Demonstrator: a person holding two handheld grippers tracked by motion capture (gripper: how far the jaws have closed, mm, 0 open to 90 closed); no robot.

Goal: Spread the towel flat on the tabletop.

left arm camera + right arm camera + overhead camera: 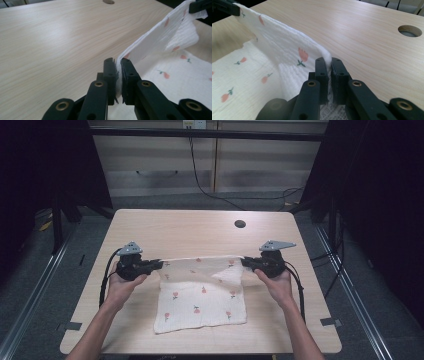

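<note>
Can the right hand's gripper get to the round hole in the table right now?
Probably not yet. The right gripper has its fingers shut on the cloth. The hole lies beyond, across bare table, so nothing blocks the way, but moving there would drag the cloth.

Overall light: my table (200, 227) is evenly lit from overhead; the room on both sides is almost black.
Glare: a soft pale sheen lies on the wood ahead of my left gripper (117, 65).
Shadows: faint, under the raised cloth (200, 292) edge.
Focus: my jaws blur at the bottom of both gripper views; the cloth just beyond is sharp.
High view: soft, slightly grainy.
</note>
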